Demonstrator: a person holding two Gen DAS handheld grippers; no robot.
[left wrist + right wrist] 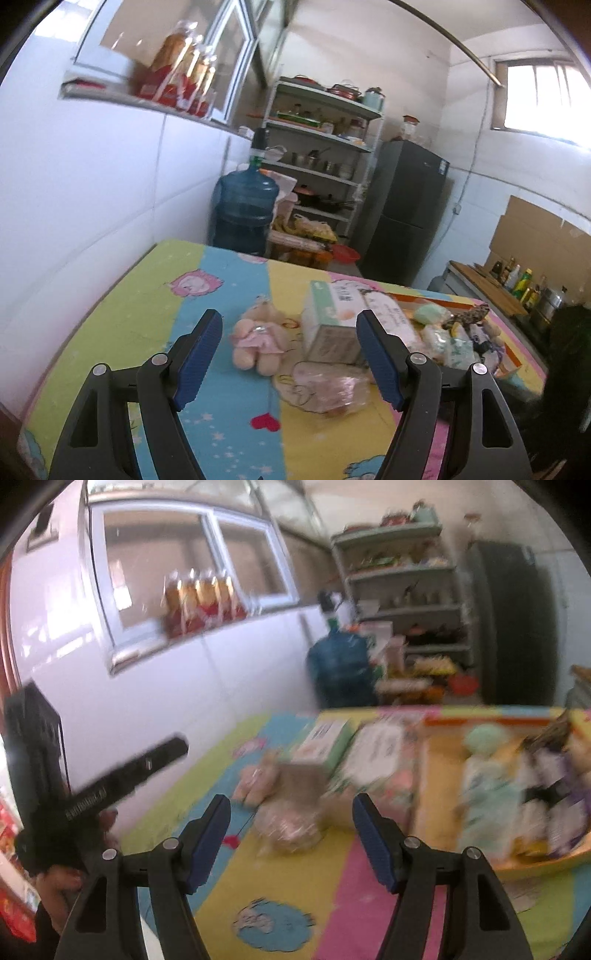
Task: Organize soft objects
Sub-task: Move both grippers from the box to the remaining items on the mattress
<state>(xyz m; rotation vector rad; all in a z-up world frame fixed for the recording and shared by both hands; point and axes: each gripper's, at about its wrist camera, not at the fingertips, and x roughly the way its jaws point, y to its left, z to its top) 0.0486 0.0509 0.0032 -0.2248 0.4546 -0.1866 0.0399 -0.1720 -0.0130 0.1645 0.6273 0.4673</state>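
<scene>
Plush bear [258,341] was left lying mid-tabletop beside the tissue pack [330,321]; both the left gripper [290,354] and right gripper [291,830] were held spread, empty, apparently readied for grasping.

The table [147,295] wore a cloth striped in lime green, sky blue, yellow and pink, printed with cartoon figures, white stars and a red heart [264,422]. The teddy bear [258,338] was beige in a pale pink dress. The tissue box [328,317] was white and light green. The water jug [242,210] was dark blue, the fridge [402,214] dark grey. Both grippers were black with blue pads [199,358].
</scene>
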